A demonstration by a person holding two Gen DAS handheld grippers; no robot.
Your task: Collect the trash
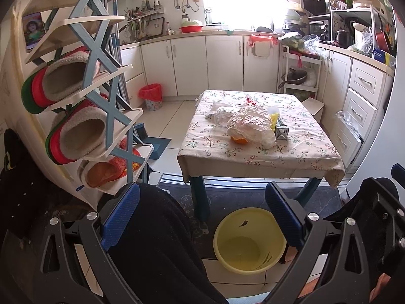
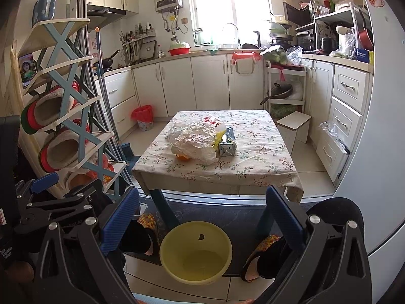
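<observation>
A low table point(image 2: 253, 162) under a floral cloth carries crumpled plastic bags point(image 2: 195, 141), an orange point(image 2: 182, 157) and a carton point(image 2: 227, 147).

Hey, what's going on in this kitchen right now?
A person stands at a small table holding a gripper in each hand. Both the left gripper and the right gripper are open and hold nothing. Trash sits piled on the table: crumpled plastic bags, a carton and something orange. A yellow bin waits on the floor by the person's feet.
</observation>
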